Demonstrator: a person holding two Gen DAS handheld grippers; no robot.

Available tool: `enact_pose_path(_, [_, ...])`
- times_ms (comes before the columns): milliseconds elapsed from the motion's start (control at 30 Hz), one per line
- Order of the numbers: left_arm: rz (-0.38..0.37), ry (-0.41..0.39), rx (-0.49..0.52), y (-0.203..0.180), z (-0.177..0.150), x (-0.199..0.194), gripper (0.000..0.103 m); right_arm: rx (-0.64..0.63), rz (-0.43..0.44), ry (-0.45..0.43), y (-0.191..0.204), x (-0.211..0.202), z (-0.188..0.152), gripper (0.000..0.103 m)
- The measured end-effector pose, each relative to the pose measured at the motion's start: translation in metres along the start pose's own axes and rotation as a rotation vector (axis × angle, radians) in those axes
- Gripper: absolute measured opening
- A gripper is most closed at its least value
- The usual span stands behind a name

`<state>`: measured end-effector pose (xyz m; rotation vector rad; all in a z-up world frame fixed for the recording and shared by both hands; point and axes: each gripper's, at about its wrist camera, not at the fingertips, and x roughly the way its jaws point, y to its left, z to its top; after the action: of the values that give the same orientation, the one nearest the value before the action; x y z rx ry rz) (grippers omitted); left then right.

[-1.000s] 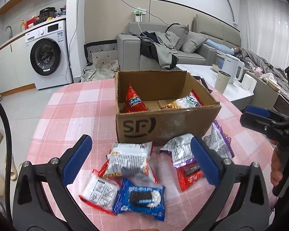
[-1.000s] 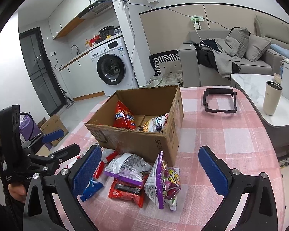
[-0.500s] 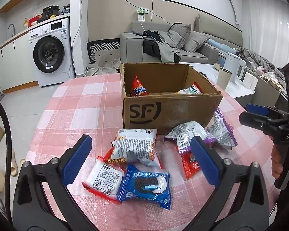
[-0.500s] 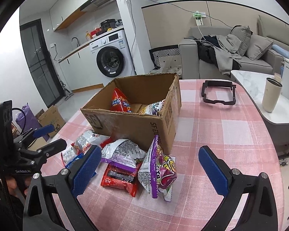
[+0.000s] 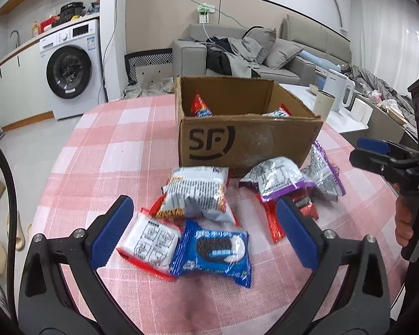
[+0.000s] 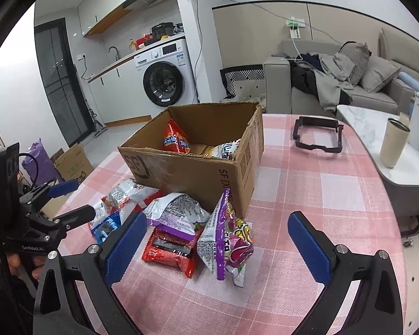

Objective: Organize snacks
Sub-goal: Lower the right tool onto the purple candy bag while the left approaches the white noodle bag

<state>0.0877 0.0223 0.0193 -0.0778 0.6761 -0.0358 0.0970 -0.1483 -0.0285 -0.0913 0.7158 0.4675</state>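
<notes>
An open cardboard box (image 5: 248, 142) (image 6: 198, 173) stands mid-table and holds a red chip bag (image 6: 176, 141) and a pale packet (image 6: 224, 149). Loose snacks lie in front of it: a blue cookie pack (image 5: 213, 251), a white-and-red packet (image 5: 151, 243), a grey noodle bag (image 5: 195, 192), a silver-purple bag (image 5: 276, 178) (image 6: 178, 215), a red bar wrapper (image 6: 170, 251) and a purple candy bag (image 6: 229, 240). My left gripper (image 5: 205, 234) is open just above the cookie pack. My right gripper (image 6: 218, 243) is open around the candy bag, holding nothing.
A pink checked cloth (image 6: 307, 195) covers the round table. A black frame (image 6: 317, 136) lies at its far right. A marble side table (image 6: 377, 134) with a beige cup (image 6: 393, 145) stands to the right. A washing machine (image 5: 70, 69) and sofa (image 5: 245, 55) are behind.
Both grippers have drawn back and lowered toward the loose snacks, so the box sits farther away. Both stay open and hold nothing.
</notes>
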Motion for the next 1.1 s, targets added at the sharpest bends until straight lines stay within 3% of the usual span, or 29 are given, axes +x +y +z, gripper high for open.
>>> enact_pose_path(433, [0.029, 0.03, 0.011, 0.009, -0.013, 0.006, 0.102, 0.068, 0.02, 0.073, -0.016, 0.019, -0.007, 0.102])
enact_pose_path(767, [0.088, 0.075, -0.038, 0.041, -0.025, 0.012, 0.102, 0.11, 0.021, 0.118, -0.028, 0.033, -0.014, 0.101])
enact_pose_path(900, [0.113, 0.094, -0.045, 0.051, -0.028, 0.017, 0.102, 0.1, 0.017, 0.146, -0.027, 0.039, -0.016, 0.091])
enact_pose_path(1100, [0.167, 0.136, -0.041, 0.061, -0.033, 0.032, 0.102, 0.111, 0.023, 0.17, -0.028, 0.05, -0.022, 0.088])
